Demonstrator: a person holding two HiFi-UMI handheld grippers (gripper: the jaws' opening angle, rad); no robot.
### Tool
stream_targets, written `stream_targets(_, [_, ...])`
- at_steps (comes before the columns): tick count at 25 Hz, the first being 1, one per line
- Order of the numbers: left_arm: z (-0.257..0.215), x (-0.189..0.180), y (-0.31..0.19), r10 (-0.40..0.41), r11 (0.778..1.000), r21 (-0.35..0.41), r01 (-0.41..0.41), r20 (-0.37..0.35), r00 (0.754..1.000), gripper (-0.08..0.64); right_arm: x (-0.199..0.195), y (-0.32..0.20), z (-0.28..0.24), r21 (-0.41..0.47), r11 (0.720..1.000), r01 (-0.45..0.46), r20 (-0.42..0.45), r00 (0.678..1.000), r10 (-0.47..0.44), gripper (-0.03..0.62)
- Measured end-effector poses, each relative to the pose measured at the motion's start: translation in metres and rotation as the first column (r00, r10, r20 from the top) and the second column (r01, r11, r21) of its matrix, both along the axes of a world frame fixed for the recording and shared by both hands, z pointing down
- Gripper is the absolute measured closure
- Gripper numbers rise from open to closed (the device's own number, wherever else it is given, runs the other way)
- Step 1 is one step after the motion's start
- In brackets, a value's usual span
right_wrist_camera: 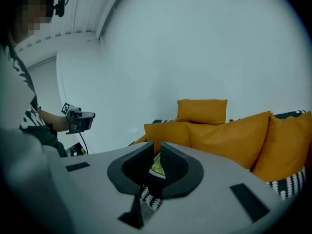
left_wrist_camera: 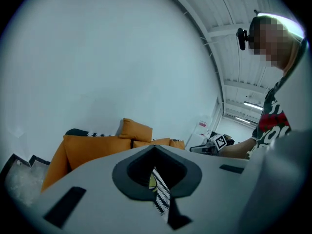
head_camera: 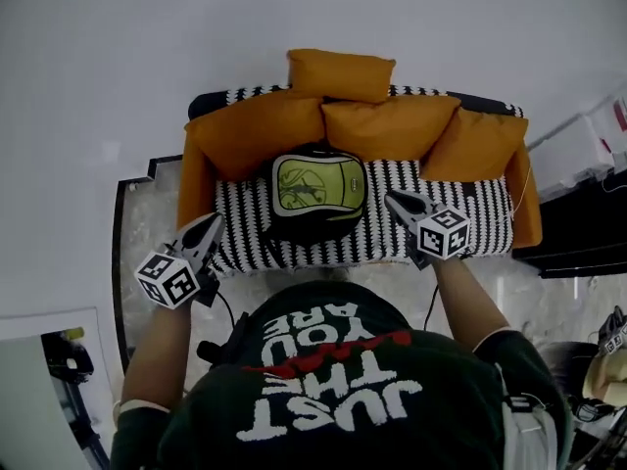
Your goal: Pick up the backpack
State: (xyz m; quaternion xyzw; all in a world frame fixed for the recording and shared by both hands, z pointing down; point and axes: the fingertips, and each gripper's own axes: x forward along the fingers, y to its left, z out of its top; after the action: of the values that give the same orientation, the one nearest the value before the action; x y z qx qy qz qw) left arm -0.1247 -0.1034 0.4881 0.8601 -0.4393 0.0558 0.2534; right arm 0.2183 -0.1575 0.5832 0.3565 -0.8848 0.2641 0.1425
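A black backpack with a lime-green front panel (head_camera: 318, 192) lies on the middle of the sofa seat (head_camera: 245, 238), which has a black-and-white zigzag cover. My left gripper (head_camera: 214, 221) hovers at the seat's front left corner, apart from the backpack, jaws shut and empty. The right gripper (head_camera: 392, 199) is in the air just right of the backpack, jaws shut with nothing in them. In the left gripper view a sliver of the backpack (left_wrist_camera: 152, 180) shows through the slit behind the closed jaws (left_wrist_camera: 155, 147). The right gripper view shows the same sliver (right_wrist_camera: 157, 168).
Orange cushions (head_camera: 392, 125) line the sofa back, and orange arms (head_camera: 196, 179) stand at both ends. A dark cabinet (head_camera: 578, 233) with white boxes (head_camera: 588, 150) stands to the right. The floor (head_camera: 147, 223) in front is pale marble, and a white wall is behind.
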Motion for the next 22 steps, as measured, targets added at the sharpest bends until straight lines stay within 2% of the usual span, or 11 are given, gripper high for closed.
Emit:
stream_targets(4, [0.011, 0.03, -0.044, -0.001, 1.0, -0.027, 0.001, 0.005, 1.0, 0.551, 0.018, -0.057, 0.049, -0.083, 0.996, 0.036, -0.064, 0.997, -0.041, 0.549])
stream_targets(9, [0.047, 0.047, -0.084, 0.016, 0.996, -0.086, -0.015, 0.012, 1.0, 0.551, 0.031, -0.097, 0.113, -0.204, 0.979, 0.014, -0.106, 0.994, -0.037, 0.463])
stream_targets(16, [0.126, 0.045, -0.121, 0.054, 0.984, -0.17, -0.052, 0.007, 0.999, 0.551, 0.017, -0.109, 0.197, -0.336, 0.942, -0.011, -0.15, 0.988, -0.041, 0.374])
stream_targets(22, [0.18, 0.047, -0.133, 0.07, 0.969, -0.237, -0.068, 0.001, 0.998, 0.551, 0.005, -0.115, 0.271, -0.45, 0.89, -0.072, -0.113, 0.993, 0.023, 0.33])
